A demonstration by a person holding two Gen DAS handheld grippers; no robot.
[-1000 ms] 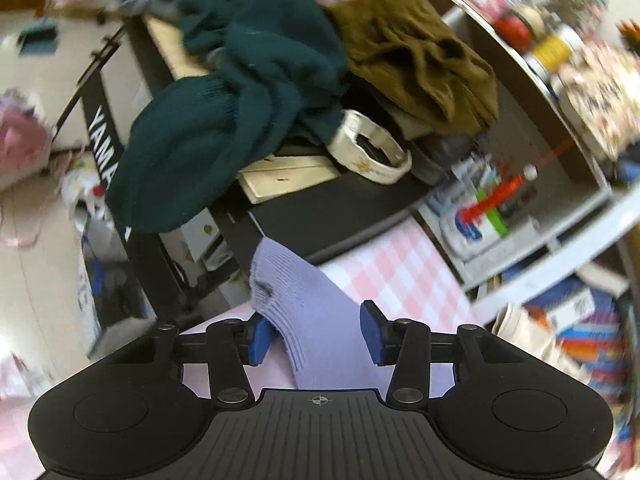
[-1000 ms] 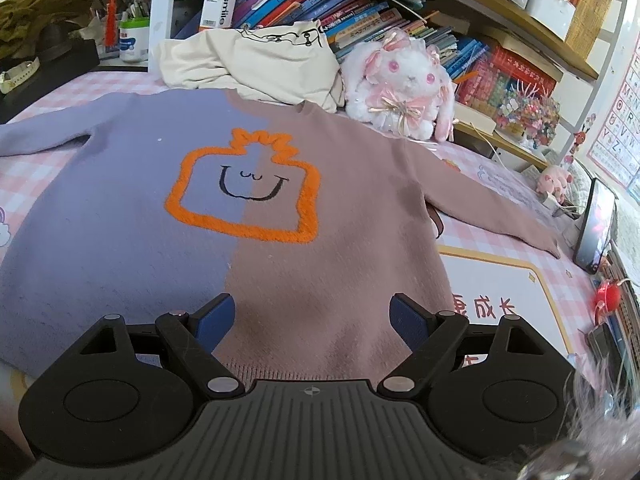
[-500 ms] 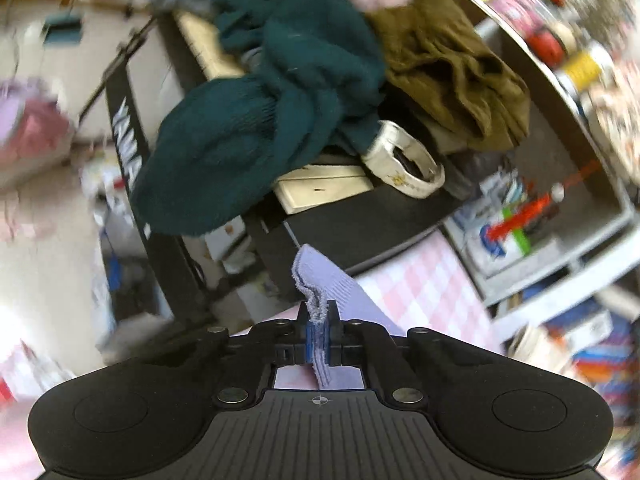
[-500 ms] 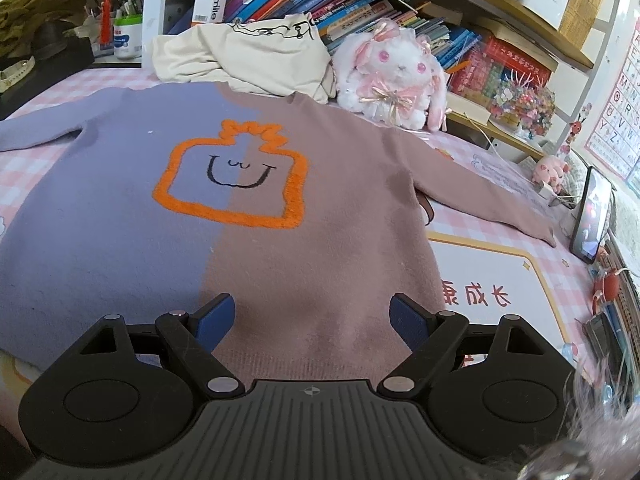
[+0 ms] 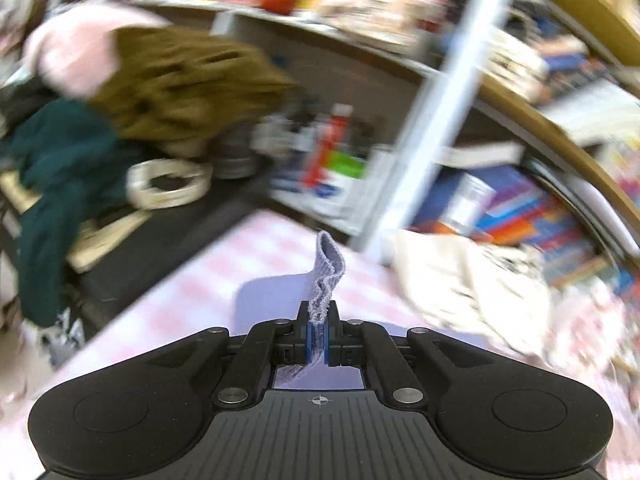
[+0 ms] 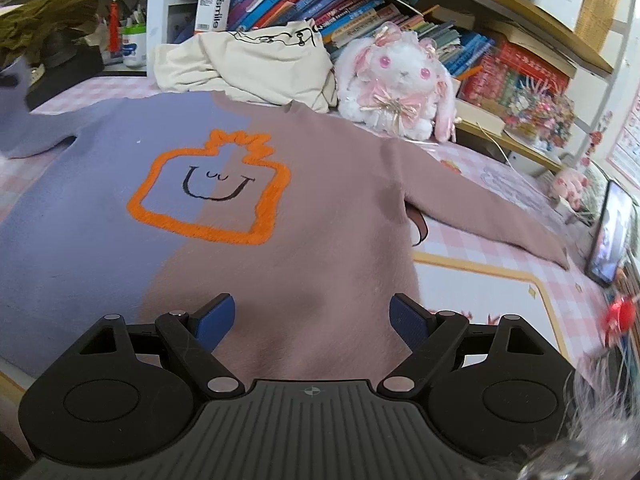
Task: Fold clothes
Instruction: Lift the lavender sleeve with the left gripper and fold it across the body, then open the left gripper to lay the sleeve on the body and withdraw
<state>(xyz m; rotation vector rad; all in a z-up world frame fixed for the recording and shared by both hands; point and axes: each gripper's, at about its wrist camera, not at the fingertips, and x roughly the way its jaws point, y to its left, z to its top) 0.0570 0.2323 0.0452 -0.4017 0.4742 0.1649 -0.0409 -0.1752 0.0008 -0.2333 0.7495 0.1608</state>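
Observation:
A sweater (image 6: 240, 208), half lavender and half mauve with an orange outlined smiling figure, lies spread flat on the pink checked tablecloth (image 6: 480, 248). Its mauve sleeve (image 6: 500, 220) stretches out to the right. In the left wrist view my left gripper (image 5: 318, 334) is shut on the ribbed cuff of the lavender sleeve (image 5: 328, 276), which stands up out of the jaws above the cloth. The lifted lavender sleeve (image 6: 16, 104) shows at the far left of the right wrist view. My right gripper (image 6: 312, 318) hangs open over the mauve hem with nothing between its fingers.
A cream garment (image 6: 248, 64) and a white plush rabbit (image 6: 400, 80) sit behind the sweater against bookshelves (image 6: 360, 8). A phone (image 6: 610, 236) stands at the right edge. Olive (image 5: 188, 80) and dark green (image 5: 60, 176) clothes are heaped on a black stand to the left.
My left gripper closed on the lavender cuff, then lifted it and swung right, rolling. The right gripper drifted a little closer over the sweater and stayed open.

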